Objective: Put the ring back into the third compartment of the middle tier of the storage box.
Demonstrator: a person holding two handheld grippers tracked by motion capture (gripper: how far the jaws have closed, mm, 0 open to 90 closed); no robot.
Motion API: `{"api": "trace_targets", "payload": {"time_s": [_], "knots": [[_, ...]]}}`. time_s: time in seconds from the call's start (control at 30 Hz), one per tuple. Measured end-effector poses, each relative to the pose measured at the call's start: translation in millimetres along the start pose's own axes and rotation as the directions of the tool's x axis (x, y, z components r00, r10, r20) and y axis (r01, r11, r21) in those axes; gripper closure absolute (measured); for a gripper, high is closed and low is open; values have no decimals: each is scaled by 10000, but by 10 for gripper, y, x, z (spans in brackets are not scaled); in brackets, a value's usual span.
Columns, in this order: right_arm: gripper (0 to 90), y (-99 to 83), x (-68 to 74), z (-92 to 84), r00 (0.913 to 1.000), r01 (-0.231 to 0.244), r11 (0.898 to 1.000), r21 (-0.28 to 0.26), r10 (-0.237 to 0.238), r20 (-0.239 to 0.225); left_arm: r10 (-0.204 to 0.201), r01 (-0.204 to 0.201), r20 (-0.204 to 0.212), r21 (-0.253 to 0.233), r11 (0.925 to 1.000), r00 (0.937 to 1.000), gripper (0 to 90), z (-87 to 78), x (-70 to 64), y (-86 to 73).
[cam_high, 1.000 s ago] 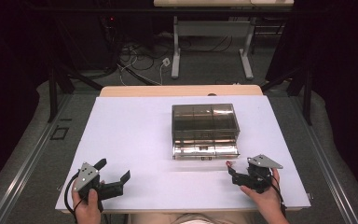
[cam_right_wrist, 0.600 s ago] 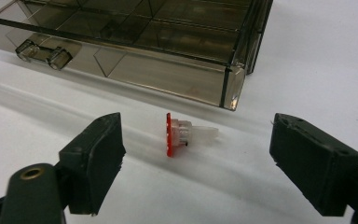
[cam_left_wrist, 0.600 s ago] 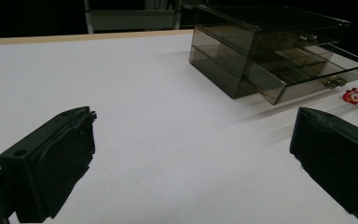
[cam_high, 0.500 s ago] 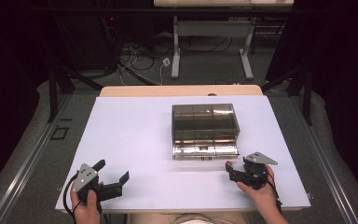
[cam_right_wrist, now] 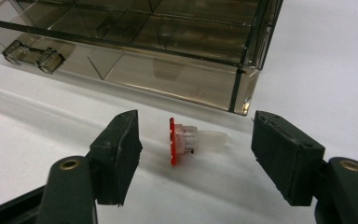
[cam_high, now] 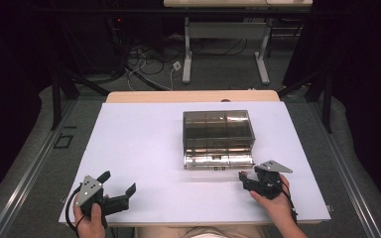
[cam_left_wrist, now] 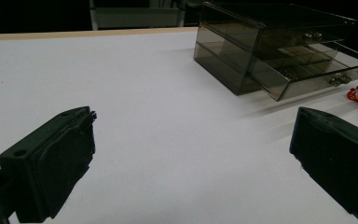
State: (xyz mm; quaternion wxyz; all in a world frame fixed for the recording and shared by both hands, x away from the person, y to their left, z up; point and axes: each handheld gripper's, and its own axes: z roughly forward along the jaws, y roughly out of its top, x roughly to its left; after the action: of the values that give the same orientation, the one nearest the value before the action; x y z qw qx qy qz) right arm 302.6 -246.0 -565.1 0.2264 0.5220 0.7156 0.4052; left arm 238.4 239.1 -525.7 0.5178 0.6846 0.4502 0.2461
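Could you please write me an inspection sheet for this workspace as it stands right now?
Surface: white table, wooden strip at its far edge.
Job's things: smoked clear drawer box, bottom drawer pulled out; small red-and-clear part lying on the table before the drawer's corner.
Clutter: nothing seen.
Grippers: left gripper open, near the table's front left; right gripper open, jaws either side of the part, not touching it.
Cables: loose cables on the floor beyond.
Surroundings: another table's legs, dark room.
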Motion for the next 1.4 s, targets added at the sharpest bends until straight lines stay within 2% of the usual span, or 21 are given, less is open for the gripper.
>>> {"api": "trace_targets", "payload": {"time_s": [0.27,0.33,0.43,0.67,0.87,1.1,1.4], "knots": [[369,4,-19,57,10000,-31,9999,158,32,-59,-14,14,-62,36,10000,10000,0,-17,6,-10],[390,7,-11,60,9997,-192,9996,210,194,-112,-22,23,-78,28,10000,10000,0,-18,6,-10],[416,12,-21,81,10000,-14,9996,289,17,-92,-26,26,-88,24,10000,10000,0,-17,5,-10],[460,18,-15,93,9999,-133,9990,436,137,-89,-25,25,-86,40,10000,10000,0,-9,1,-10],[491,22,-5,96,10000,-55,9988,477,55,7,-10,11,-81,47,10000,10000,0,-6,-1,-10],[587,20,-5,97,10000,-31,9992,410,28,92,-35,36,-116,81,10000,9999,0,-4,5,-11],[597,19,-1,95,9999,49,9991,414,-54,126,-26,26,-106,86,10000,9999,0,-4,5,-11]]}}
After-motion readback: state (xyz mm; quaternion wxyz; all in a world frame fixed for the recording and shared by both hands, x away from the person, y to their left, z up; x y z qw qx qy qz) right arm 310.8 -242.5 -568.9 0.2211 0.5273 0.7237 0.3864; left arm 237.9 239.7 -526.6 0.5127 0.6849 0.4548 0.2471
